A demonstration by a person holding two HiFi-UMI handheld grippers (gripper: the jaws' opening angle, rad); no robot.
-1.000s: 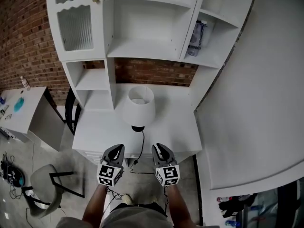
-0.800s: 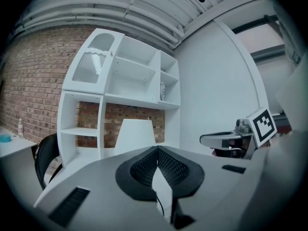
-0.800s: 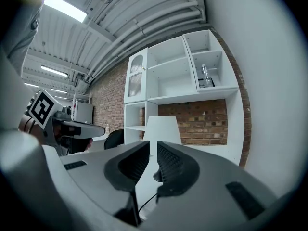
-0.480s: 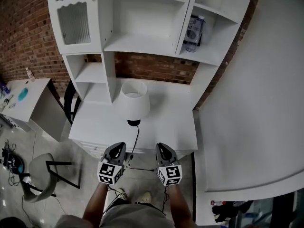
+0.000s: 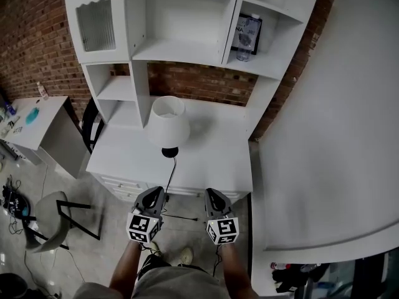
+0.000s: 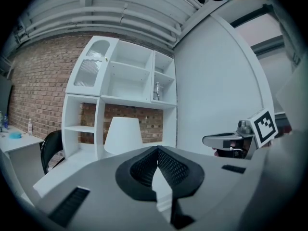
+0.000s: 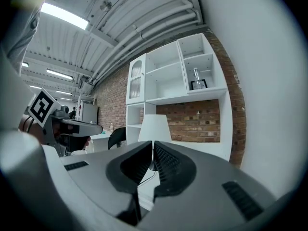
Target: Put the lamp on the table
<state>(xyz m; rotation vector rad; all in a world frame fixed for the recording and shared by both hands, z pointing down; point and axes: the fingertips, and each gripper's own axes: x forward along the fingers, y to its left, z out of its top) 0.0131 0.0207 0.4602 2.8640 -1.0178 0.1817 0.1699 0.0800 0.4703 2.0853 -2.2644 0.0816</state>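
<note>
White shelf unit [image 5: 187, 36] against brick wall [image 5: 206, 83], white table [image 5: 215, 151] below it. Lamp [image 5: 167, 122] stands upright on table, left of middle. Left gripper [image 5: 154, 194] off table's front edge, jaws together, empty. Right gripper [image 5: 212, 194] beside it, jaws just closed, nothing between. Black cord [image 5: 168, 176] hangs off front edge.

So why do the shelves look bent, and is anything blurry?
Head view: wide lens bows the shelf unit and wall; lamp sharp. Left gripper view: fisheye, black corners, foreground slightly soft. Right gripper view: same curving, ceiling light glares.
</note>
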